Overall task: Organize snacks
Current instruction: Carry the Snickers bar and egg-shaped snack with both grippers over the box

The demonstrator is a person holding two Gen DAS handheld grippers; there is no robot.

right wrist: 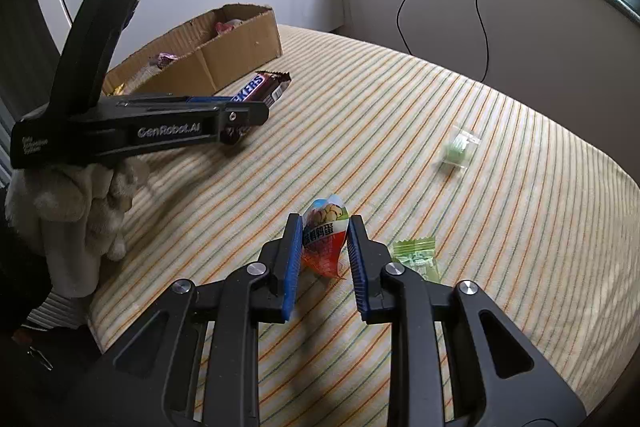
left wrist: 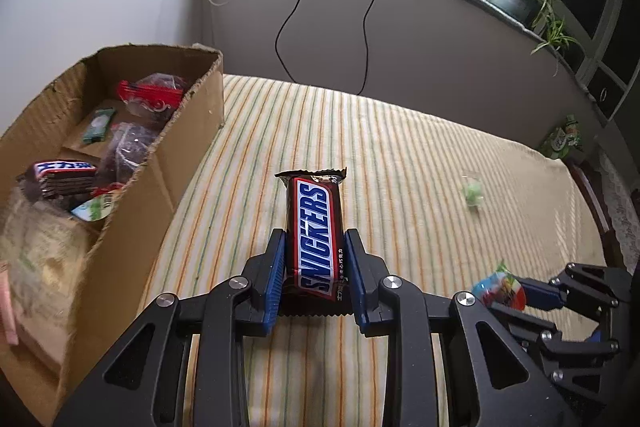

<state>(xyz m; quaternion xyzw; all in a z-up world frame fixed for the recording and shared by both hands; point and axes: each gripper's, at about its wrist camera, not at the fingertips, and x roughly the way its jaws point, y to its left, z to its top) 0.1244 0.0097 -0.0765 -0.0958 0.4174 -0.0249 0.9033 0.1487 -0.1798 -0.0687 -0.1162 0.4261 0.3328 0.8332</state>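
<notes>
My left gripper (left wrist: 314,239) is shut on a Snickers bar (left wrist: 316,227) and holds it above the striped bed cover, to the right of the cardboard box (left wrist: 192,131). The bar also shows in the right wrist view (right wrist: 260,89), with the left gripper (right wrist: 244,111) beside the box (right wrist: 240,45). My right gripper (right wrist: 324,223) is shut on a small colourful snack packet (right wrist: 323,243) low over the bed. It shows in the left wrist view (left wrist: 520,287) at the lower right with the packet (left wrist: 498,289).
The box holds several snacks, among them a red-topped bag (left wrist: 152,93). A green candy (right wrist: 416,257) lies just right of my right gripper. Another green candy (right wrist: 458,147) lies farther out on the bed (right wrist: 400,107). Black cables (left wrist: 366,39) hang down the wall behind.
</notes>
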